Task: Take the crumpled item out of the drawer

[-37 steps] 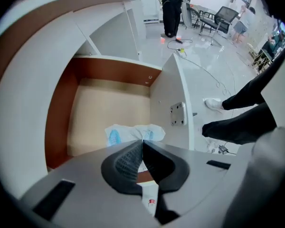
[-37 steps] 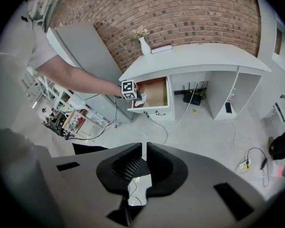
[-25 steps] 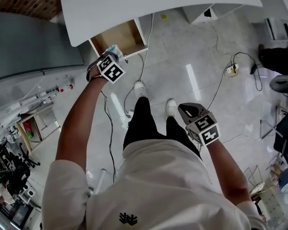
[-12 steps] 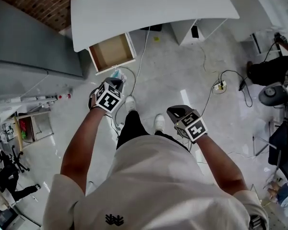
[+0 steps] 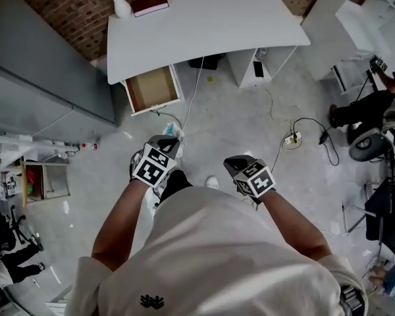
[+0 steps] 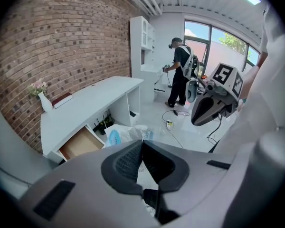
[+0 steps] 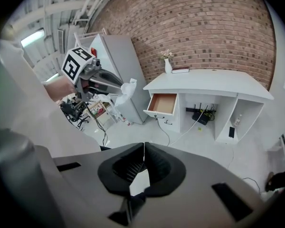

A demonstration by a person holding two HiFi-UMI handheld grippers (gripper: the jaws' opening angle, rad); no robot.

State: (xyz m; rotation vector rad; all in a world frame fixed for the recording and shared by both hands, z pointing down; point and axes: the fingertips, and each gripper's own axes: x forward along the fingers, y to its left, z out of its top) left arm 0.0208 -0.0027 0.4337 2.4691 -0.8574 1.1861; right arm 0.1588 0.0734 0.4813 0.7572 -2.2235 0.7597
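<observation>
The crumpled item [image 5: 173, 131], a white and clear plastic wrapper with blue print, sticks out of my left gripper [image 5: 167, 141], which is shut on it well away from the desk. In the left gripper view the crumpled item [image 6: 129, 134] bunches just beyond the closed fingertips of the left gripper [image 6: 142, 142]. The drawer [image 5: 151, 89] under the white desk [image 5: 204, 25] stands pulled out, its wooden bottom bare. My right gripper [image 5: 234, 164] is shut with nothing in it, level with the left one; its jaws meet in the right gripper view [image 7: 144, 145].
A vase [image 5: 120, 5] and a book [image 5: 149, 4] sit on the desk. Cables and a power strip [image 5: 291, 139] lie on the floor at right. A grey cabinet [image 5: 46, 91] stands left of the desk. Another person [image 6: 181, 72] stands by the window.
The left gripper has carried the crumpled item up and back from the drawer's front. The right gripper has risen too. The desk now lies farther off; the drawer stays open.
</observation>
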